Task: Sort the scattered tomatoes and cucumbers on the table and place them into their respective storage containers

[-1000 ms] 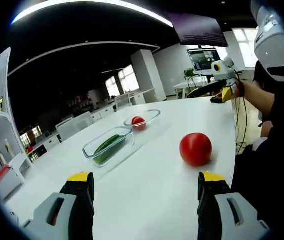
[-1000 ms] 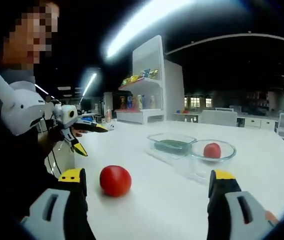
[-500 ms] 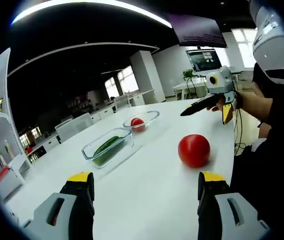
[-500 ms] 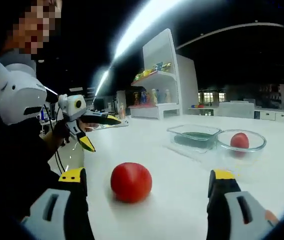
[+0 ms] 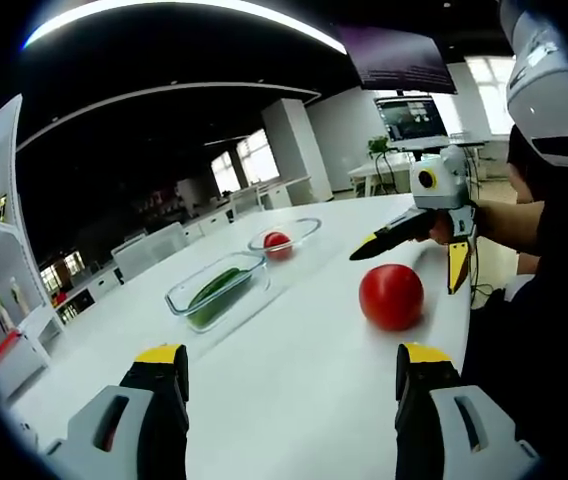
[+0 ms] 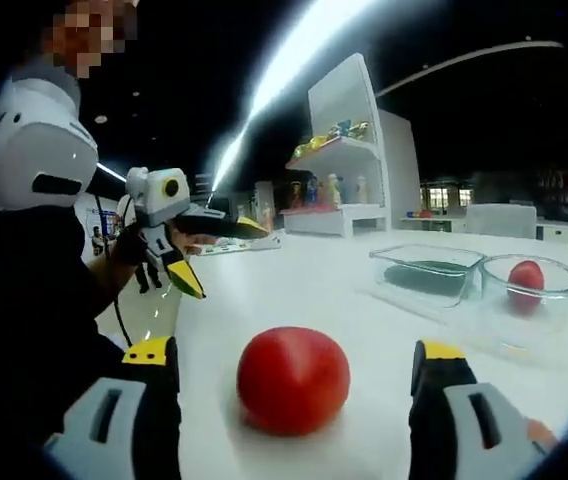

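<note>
A loose red tomato [image 5: 391, 296] lies on the white table [image 5: 294, 330] near its edge. In the left gripper view my left gripper [image 5: 292, 362] stands open and empty, well short of it. My right gripper [image 5: 419, 255] comes in from the right, open, just beyond the tomato. In the right gripper view the tomato [image 6: 293, 378] sits close between the open jaws of my right gripper [image 6: 292, 352], untouched. My left gripper [image 6: 232, 262] hangs open at the left. A rectangular glass container [image 5: 216, 292] holds a cucumber [image 6: 434, 277]. A round glass bowl [image 5: 284, 238] holds a tomato [image 6: 526, 275].
A person in dark clothes with a white headset [image 6: 34, 150] stands at the table's edge. A white shelf with bottles [image 6: 349, 170] stands beyond the table. A monitor [image 5: 409, 115] and desks are in the background.
My right gripper has moved in toward the loose tomato, which now looms much larger between its jaws. My left gripper has barely moved.
</note>
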Motion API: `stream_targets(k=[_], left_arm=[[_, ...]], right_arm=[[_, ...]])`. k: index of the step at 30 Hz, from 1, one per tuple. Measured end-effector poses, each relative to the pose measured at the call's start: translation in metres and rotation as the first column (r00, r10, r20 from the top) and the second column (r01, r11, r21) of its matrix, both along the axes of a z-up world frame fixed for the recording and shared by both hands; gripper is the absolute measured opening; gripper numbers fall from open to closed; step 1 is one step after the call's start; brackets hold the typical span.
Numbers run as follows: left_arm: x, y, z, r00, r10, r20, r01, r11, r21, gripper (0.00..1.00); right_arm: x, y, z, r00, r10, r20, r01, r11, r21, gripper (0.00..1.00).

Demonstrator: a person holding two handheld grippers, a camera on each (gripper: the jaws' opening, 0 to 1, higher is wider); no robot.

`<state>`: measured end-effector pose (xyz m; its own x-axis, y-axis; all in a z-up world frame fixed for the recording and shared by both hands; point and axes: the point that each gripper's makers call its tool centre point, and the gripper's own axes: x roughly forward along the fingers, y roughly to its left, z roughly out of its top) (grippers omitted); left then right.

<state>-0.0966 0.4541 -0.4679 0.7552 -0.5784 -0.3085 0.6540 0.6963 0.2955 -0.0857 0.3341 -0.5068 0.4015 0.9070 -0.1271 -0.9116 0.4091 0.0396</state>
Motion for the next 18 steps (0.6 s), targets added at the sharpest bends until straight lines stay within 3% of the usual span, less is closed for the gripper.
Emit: stream_targets(k=[18], left_arm=[[0.001,0.002,-0.002,1.000,0.002,0.001,-0.002,1.000,0.009,0.85]], right_arm=[[0.007,0.010,-0.024,0.999,-0.025,0.028,0.027,0.995,-0.093,0.73]])
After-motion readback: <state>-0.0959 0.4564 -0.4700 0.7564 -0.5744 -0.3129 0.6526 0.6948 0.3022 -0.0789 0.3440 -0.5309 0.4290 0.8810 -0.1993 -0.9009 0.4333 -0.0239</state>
